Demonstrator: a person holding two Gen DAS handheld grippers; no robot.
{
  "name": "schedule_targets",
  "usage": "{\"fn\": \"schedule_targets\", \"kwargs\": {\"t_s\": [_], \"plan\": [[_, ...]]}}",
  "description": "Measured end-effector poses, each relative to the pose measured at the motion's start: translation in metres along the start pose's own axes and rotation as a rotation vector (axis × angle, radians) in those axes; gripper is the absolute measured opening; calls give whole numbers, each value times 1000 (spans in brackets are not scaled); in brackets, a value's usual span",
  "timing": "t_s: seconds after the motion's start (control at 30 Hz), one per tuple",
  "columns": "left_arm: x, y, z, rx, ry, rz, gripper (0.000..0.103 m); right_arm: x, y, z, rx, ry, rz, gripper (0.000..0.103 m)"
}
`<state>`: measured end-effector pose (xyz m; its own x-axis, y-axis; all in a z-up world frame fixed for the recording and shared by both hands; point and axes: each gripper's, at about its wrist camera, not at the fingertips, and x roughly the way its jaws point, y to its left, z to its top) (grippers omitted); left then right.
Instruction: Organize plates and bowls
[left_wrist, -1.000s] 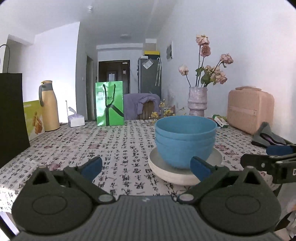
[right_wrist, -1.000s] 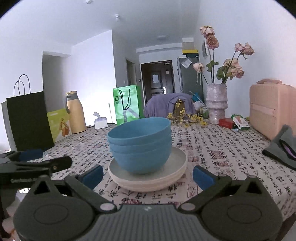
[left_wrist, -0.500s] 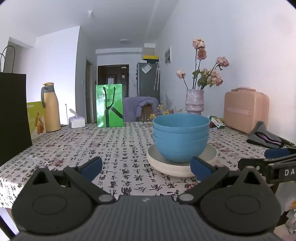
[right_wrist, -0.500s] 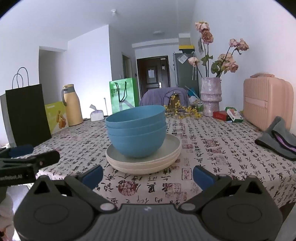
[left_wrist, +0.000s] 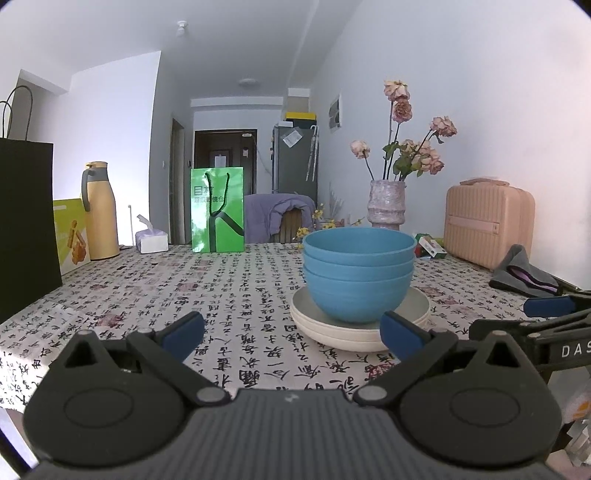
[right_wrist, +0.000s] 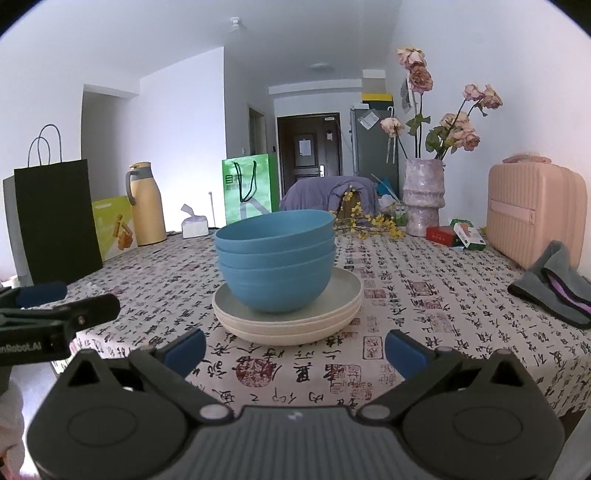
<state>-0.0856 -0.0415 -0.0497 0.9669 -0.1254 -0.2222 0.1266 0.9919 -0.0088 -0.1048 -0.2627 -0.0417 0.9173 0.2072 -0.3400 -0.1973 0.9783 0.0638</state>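
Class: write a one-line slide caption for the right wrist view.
Open right gripper faces three nested blue bowls on stacked cream plates.

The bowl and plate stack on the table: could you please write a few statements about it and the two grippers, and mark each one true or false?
1. Three blue bowls sit nested inside one another. True.
2. The bowls rest straight on the tablecloth. False: they stand on a stack of cream plates.
3. The left gripper is shut on the rim of a plate. False: its jaws stand wide open and hold nothing, short of the stack.
4. The right gripper is open and empty. True.
5. The vase of flowers stands between the grippers and the stack. False: it stands behind the stack, towards the far edge of the table.
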Motion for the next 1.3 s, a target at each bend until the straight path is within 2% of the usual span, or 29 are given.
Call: {"fn": "schedule_targets", "kwargs": {"t_s": [1.3], "plan": [[-3,0,-3,-13,0,-8,103,-1,3,-3,-6,6,5,103]]}}
